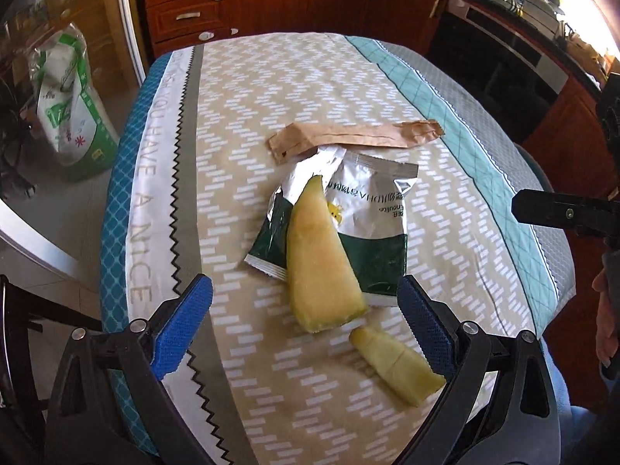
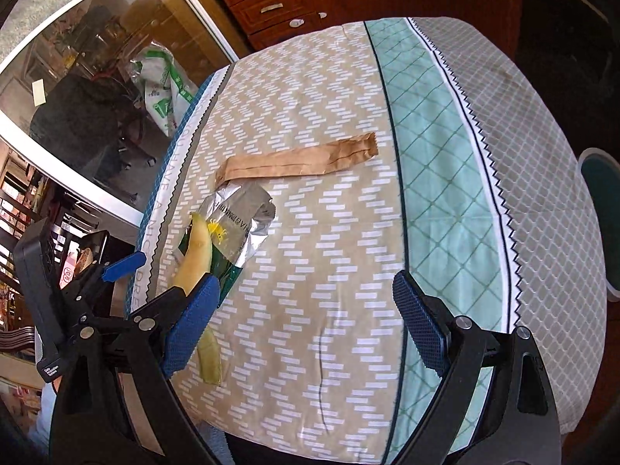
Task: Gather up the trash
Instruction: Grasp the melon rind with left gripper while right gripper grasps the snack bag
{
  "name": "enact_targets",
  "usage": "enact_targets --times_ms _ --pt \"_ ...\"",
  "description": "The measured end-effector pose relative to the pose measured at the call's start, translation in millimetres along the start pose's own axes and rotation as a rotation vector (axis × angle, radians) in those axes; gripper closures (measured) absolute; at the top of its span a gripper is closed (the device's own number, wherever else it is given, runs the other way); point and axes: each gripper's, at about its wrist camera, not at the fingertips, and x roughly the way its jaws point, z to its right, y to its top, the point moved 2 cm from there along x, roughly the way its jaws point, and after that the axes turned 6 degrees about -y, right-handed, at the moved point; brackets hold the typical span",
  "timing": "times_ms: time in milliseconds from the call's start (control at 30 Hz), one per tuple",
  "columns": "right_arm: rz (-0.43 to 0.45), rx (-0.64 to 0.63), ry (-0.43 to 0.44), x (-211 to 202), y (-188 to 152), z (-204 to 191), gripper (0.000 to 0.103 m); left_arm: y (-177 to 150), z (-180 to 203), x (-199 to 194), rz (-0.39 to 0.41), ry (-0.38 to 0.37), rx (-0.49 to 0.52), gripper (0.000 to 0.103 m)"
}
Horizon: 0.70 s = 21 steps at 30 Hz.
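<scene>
Nearest in the left wrist view, the left tongs (image 1: 306, 321) are seen spread wide apart with nothing clamped between the blue pads (image 1: 182, 329); the small melon rind piece (image 1: 399, 368) lies on the cloth just inside the right-hand pad. In the right wrist view, the right tongs (image 2: 306, 321) are likewise held wide apart and empty above bare cloth.

Just beyond the small piece, a large melon rind wedge (image 1: 319, 263) is laid across a torn foil snack wrapper (image 1: 368, 224), silver above and dark green below, with a small yellow figure printed on it. Dark lettering is printed on the wrapper, but it is upside down and cannot be read for certain. Behind the wrapper, and touching its torn top edge, a flattened brown paper bag (image 1: 356, 137) is stretched crosswise.

All of this trash is gathered near the middle of the tabletop, which is covered by a patterned tablecloth (image 1: 271, 89). Along the cloth's white band the words "YOU HAVE A NICE" (image 1: 145, 209) are printed.

Farther off, at the left, a white and green printed sack (image 1: 73, 108) is seen behind glass, its writing too small to read. Wooden drawers (image 1: 190, 4) are ranged beyond the tabletop.
</scene>
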Motion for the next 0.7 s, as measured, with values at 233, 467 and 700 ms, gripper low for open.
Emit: enact_targets --times_ms 233,467,700 --pt "-0.033 -0.01 -0.003 16.8 -4.4 -11.9 0.016 -3.0 -1.0 14.0 -0.02 -0.051 -0.011 0.023" --pt "-0.043 -0.002 -0.01 22.5 -2.0 -12.3 0.016 -6.9 3.3 23.8 -0.028 -0.035 0.009 0.023" --pt "-0.059 -0.015 -0.009 32.7 -0.9 -21.9 0.016 -9.1 12.0 21.9 0.016 -0.024 0.054 0.06"
